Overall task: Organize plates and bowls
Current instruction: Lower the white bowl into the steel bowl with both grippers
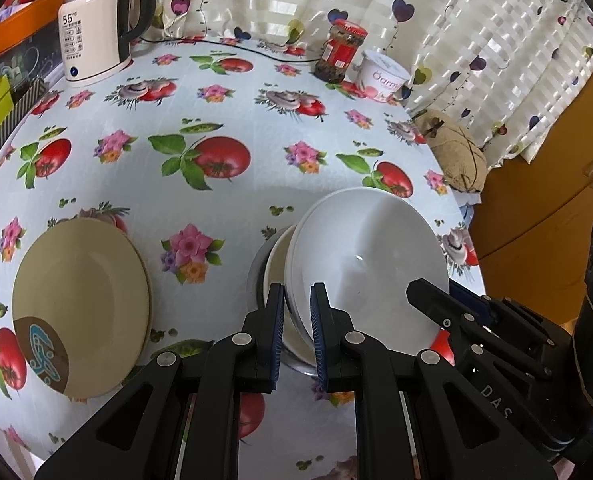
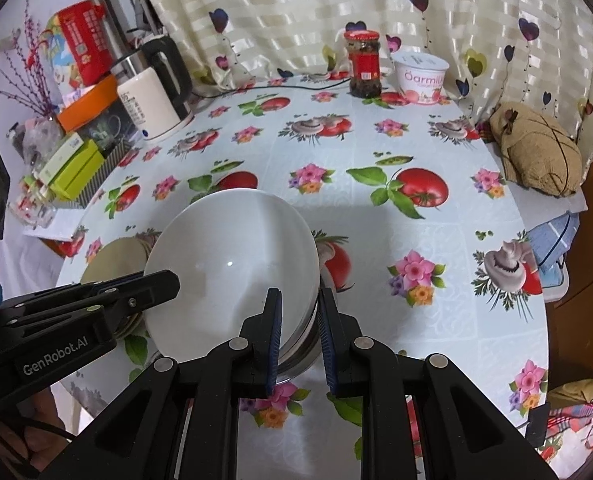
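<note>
A white bowl (image 1: 366,264) sits tilted on top of a stack of bowls near the front edge of the worktop (image 1: 232,120), with a cream bowl (image 1: 277,260) and a metal bowl (image 1: 256,276) nested beneath it. The left gripper (image 1: 298,330) is clamped on the white bowl, one finger inside the rim and one outside, on the stack's left side. The right gripper (image 2: 299,334) straddles the opposite rim of the same white bowl (image 2: 232,268); its fingers stand a little apart and whether both pads press the rim cannot be told. Each wrist view shows the other gripper reaching in from the side to the bowl's edge. To the left of the stack, near the worktop's left edge, a pile of tan plates (image 1: 82,304) lies flat, the top one bearing a brown patch with a blue pattern. Toward the back edge stand a white electric kettle (image 1: 94,36) at the left corner, a red-lidded jar (image 1: 341,52) and a white yogurt tub (image 1: 384,76) just beside it. A brown cloth bag (image 1: 454,152) rests at the right edge.
</note>
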A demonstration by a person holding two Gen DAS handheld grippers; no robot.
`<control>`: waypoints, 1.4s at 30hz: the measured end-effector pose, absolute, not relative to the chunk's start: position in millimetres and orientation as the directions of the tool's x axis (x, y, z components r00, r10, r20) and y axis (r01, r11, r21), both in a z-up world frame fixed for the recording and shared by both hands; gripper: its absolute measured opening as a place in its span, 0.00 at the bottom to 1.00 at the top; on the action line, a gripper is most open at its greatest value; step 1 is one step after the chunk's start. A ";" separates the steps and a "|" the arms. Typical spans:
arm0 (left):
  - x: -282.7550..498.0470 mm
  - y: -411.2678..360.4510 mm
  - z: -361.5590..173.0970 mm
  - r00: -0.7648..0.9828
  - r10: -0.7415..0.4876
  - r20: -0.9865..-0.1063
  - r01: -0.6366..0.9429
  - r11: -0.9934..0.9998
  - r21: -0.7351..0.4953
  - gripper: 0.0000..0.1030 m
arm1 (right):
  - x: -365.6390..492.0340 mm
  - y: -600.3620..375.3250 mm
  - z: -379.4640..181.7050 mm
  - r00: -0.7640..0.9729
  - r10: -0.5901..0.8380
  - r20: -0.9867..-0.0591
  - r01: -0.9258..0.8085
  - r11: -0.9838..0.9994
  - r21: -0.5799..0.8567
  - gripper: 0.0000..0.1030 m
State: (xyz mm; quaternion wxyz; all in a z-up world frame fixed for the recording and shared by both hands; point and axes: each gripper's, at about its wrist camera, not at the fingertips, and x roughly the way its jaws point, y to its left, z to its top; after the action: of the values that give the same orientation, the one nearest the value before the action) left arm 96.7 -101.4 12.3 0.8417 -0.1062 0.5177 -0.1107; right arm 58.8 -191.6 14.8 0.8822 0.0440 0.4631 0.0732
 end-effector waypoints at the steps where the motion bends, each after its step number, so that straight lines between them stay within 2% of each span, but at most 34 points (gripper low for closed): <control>1: 96.8 -101.3 10.8 0.435 -0.296 -0.851 0.074 0.953 -0.293 0.14 | 59.2 -191.5 13.9 0.558 0.171 -0.812 -0.089 0.985 0.146 0.17; 33: 99.3 -94.7 5.1 0.439 -0.323 -0.838 0.080 0.943 -0.322 0.14 | 63.4 -190.3 3.2 0.527 0.189 -0.829 -0.095 0.982 0.163 0.20; 42: 96.7 -97.8 4.4 0.462 -0.307 -0.832 0.107 0.951 -0.292 0.14 | 63.3 -190.9 6.2 0.534 0.180 -0.826 -0.104 0.984 0.147 0.19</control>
State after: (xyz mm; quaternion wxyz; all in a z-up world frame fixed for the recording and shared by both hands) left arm 96.7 -97.8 4.4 0.8491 -0.0992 0.5042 -0.1220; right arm 63.3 -190.9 6.2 0.8750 0.0398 0.4756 0.0812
